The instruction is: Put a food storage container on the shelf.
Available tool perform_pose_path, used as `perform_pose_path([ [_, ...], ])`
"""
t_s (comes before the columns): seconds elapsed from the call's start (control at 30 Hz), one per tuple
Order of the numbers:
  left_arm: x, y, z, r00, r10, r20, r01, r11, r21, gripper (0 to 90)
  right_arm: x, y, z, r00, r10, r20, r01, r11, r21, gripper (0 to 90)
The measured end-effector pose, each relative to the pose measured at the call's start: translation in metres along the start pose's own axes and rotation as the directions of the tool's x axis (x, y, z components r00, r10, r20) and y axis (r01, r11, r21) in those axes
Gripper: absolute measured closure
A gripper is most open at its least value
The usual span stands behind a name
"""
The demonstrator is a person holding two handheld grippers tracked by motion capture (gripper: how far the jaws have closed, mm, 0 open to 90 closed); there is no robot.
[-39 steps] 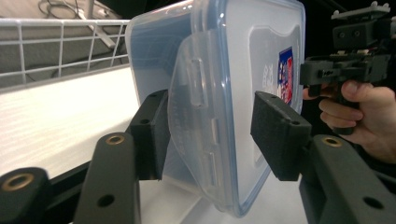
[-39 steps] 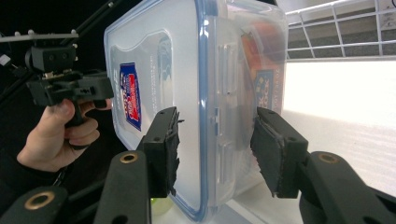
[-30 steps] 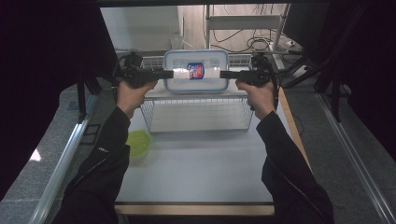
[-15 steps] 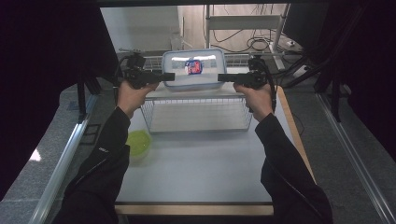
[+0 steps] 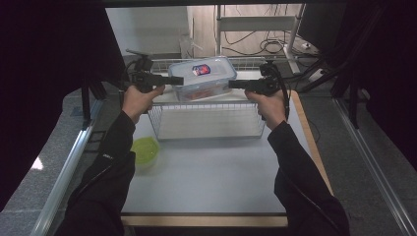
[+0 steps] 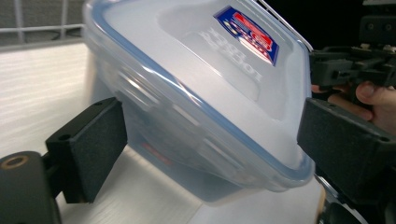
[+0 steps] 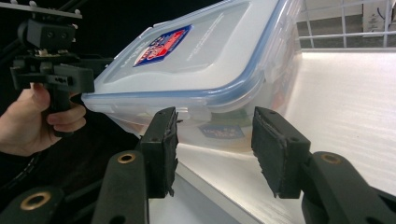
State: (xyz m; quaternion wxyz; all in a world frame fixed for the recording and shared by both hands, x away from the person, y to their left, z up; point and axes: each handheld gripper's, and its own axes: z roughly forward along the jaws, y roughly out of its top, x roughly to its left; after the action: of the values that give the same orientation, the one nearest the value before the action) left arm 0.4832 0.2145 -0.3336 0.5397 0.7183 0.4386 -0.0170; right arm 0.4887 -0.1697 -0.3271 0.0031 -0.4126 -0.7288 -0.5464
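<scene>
A clear plastic container [image 5: 202, 78] with a blue-rimmed lid and a red and blue label lies skewed at the far end of a wire basket [image 5: 206, 129]. My left gripper [image 5: 179, 80] points at its left side and my right gripper [image 5: 231, 84] at its right side. In the left gripper view the jaws [image 6: 212, 126] stand wide apart with a corner of the container [image 6: 196, 93] between them. The right gripper's jaws [image 7: 215, 128] are also open, just short of the container [image 7: 205, 60]. Whether either touches it I cannot tell.
A green bowl [image 5: 144, 150] sits on the white table [image 5: 206, 182] beside the person's left forearm. Behind the basket stand a metal rack leg [image 5: 294, 29] and loose cables. Dark curtains close in both sides.
The container has turned and now lies more skewed between the grippers. Both hands have stayed near its sides with little movement.
</scene>
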Motion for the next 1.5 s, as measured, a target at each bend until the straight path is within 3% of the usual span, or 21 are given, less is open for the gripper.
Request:
perform_pose_path([
  [0.07,-0.003,-0.002,-0.004,0.9995,0.019,-0.027,-0.019,0.9996,-0.021,12.5,0.0,-0.001,-0.001,1.0,-0.004,0.005,0.004,1.0,-0.001,50.6],
  [0.2,-0.014,-0.009,-0.016,0.9911,0.087,-0.1,-0.094,0.9938,-0.059,16.2,-0.001,-0.003,-0.004,0.9999,-0.011,0.01,0.011,1.0,-0.008,50.5],
  [0.33,-0.032,-0.023,-0.03,0.9751,0.159,-0.154,-0.175,0.9803,-0.092,28.5,0.0,-0.005,-0.005,0.9996,-0.023,0.017,0.023,1.0,-0.01,51.2],
  [0.4,-0.041,-0.032,-0.035,0.9631,0.202,-0.178,-0.223,0.9696,-0.102,37.4,0.001,-0.006,-0.006,0.9995,-0.025,0.02,0.025,1.0,-0.015,51.8],
  [0.43,-0.045,-0.037,-0.037,0.9585,0.217,-0.184,-0.239,0.9651,-0.107,41.5,0.002,-0.006,-0.007,0.9993,-0.03,0.022,0.031,0.999,-0.016,52.1],
  [0.53,-0.054,-0.051,-0.04,0.9542,0.249,-0.165,-0.27,0.956,-0.115,56.8,0.005,-0.008,-0.008,0.9986,-0.045,0.028,0.045,0.999,-0.016,53.5],
  [0.63,-0.06,-0.062,-0.034,0.9453,0.292,-0.146,-0.305,0.9486,-0.082,72.1,0.009,-0.01,-0.009,0.9961,-0.078,0.041,0.079,0.997,-0.011,56.4],
  [0.7,-0.061,-0.065,-0.027,0.9453,0.299,-0.13,-0.308,0.9496,-0.057,77.6,0.011,-0.011,-0.009,0.9944,-0.094,0.047,0.095,0.995,-0.006,60.0],
  [0.8,-0.059,-0.064,-0.015,0.9414,0.305,-0.145,-0.311,0.9501,-0.023,80.8,0.014,-0.013,-0.006,0.9934,-0.106,0.045,0.106,0.994,0.005,66.5],
  [0.87,-0.055,-0.062,-0.008,0.9424,0.302,-0.145,-0.307,0.9516,-0.016,82.9,0.016,-0.015,-0.003,0.9931,-0.111,0.037,0.111,0.994,0.015,70.1],
  [0.97,-0.052,-0.057,-0.001,0.9356,0.305,-0.177,-0.31,0.9506,-0.001,82.7,0.018,-0.017,0.001,0.9915,-0.125,0.035,0.124,0.992,0.033,72.8],
  [1.13,-0.041,-0.048,0.006,0.9431,0.27,-0.195,-0.272,0.9621,0.013,81.6,0.02,-0.019,0.008,0.9911,-0.131,0.025,0.13,0.991,0.041,73.5],
  [1.33,-0.032,-0.039,0.014,0.9396,0.262,-0.22,-0.259,0.9649,0.041,81.5,0.021,-0.02,0.016,0.9887,-0.141,0.052,0.138,0.989,0.054,75.4],
  [1.5,-0.031,-0.034,0.019,0.9364,0.267,-0.227,-0.26,0.9636,0.062,82.1,0.018,-0.018,0.019,0.983,-0.15,0.106,0.145,0.988,0.05,81.6],
])
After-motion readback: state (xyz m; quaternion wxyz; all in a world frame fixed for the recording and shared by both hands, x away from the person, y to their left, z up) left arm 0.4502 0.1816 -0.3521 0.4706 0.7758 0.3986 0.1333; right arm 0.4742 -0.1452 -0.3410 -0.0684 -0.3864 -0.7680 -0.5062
